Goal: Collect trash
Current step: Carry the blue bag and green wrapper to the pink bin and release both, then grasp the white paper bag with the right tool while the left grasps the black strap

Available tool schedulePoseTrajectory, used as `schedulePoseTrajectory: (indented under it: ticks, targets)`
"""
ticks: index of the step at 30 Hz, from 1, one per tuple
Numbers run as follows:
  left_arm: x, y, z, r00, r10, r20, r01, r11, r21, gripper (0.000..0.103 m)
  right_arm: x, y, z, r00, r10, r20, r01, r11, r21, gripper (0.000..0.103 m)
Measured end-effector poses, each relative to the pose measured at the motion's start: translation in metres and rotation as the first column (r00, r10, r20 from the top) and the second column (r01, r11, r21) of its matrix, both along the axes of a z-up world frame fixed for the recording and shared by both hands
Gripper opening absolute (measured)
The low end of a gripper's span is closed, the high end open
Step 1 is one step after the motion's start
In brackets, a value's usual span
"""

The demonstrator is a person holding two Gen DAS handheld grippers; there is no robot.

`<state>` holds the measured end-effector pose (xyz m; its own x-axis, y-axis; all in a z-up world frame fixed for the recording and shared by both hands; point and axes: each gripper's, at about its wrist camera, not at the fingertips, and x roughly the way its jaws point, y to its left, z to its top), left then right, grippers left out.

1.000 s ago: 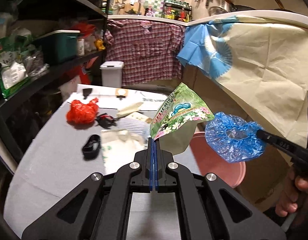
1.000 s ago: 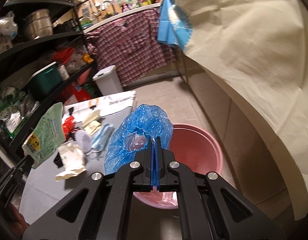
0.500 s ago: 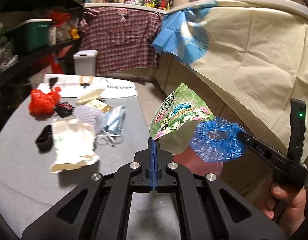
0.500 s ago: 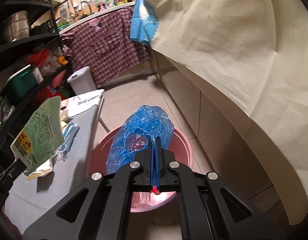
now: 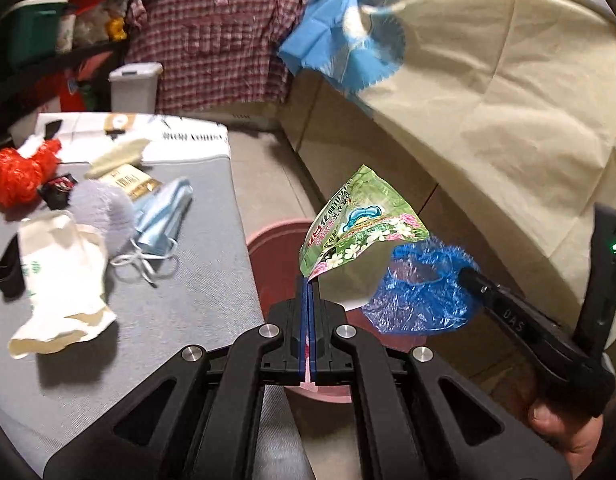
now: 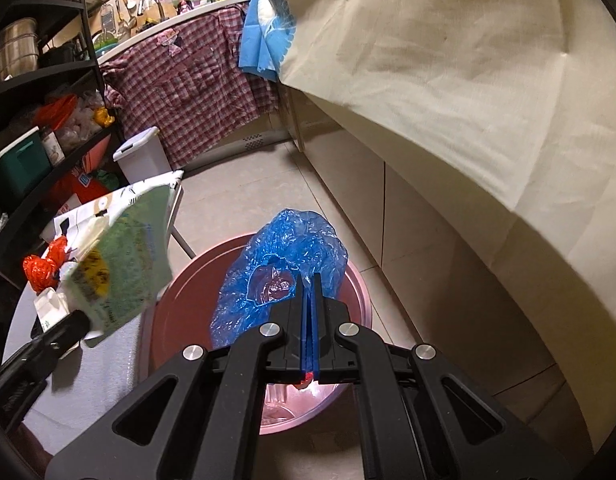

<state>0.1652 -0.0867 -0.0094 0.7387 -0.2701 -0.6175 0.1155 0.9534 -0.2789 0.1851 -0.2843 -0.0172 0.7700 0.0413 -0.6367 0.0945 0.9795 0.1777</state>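
My left gripper [image 5: 308, 284] is shut on a green flowered snack packet [image 5: 358, 226] and holds it above the pink bucket [image 5: 273, 248] that stands on the floor beside the grey table [image 5: 179, 320]. My right gripper [image 6: 309, 280] is shut on a crumpled blue plastic cap [image 6: 283, 264], also over the pink bucket [image 6: 195, 280]. In the left wrist view the blue cap [image 5: 422, 290] hangs just right of the packet. In the right wrist view the packet [image 6: 123, 260] is at the left, over the bucket's rim.
On the table lie a white paper bag [image 5: 59, 280], a blue face mask [image 5: 159, 216], a grey fuzzy ball [image 5: 103, 208], a red plastic bag [image 5: 19, 174] and a black band [image 5: 5, 272]. A cloth-covered counter [image 5: 508, 120] stands at the right, shelves [image 6: 27, 80] at the left.
Both grippers have moved right, off the table side, and now hold their trash over the pink bucket. Both have stayed shut.
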Motion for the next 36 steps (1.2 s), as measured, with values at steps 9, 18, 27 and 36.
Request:
schedulePoseTrajectory:
  ticks: [9,18,27,36]
  targets:
    - [0.029,0.007,-0.028,0.99,0.006,-0.14,-0.008,1.0,-0.012,0.006,0.023,0.01,-0.023,0.993,0.028,-0.112,-0.03,0.999,-0.012,0.028]
    - [-0.004,0.031,-0.027,0.994,0.011,-0.108,-0.015,0.999,-0.03,0.007,0.009,0.012,-0.02,0.997,0.025,-0.068,-0.027,0.999,-0.032,0.041]
    - [-0.035,0.059,0.007,0.999,0.034,-0.026,-0.034,0.999,-0.012,0.007,-0.006,0.03,-0.008,0.993,0.114,0.004,-0.114,0.993,-0.037,0.041]
    - [-0.069,0.122,0.057,0.996,0.071,0.06,-0.073,0.997,0.034,0.007,-0.034,0.061,0.016,0.979,0.186,0.081,-0.188,0.982,0.016,0.038]
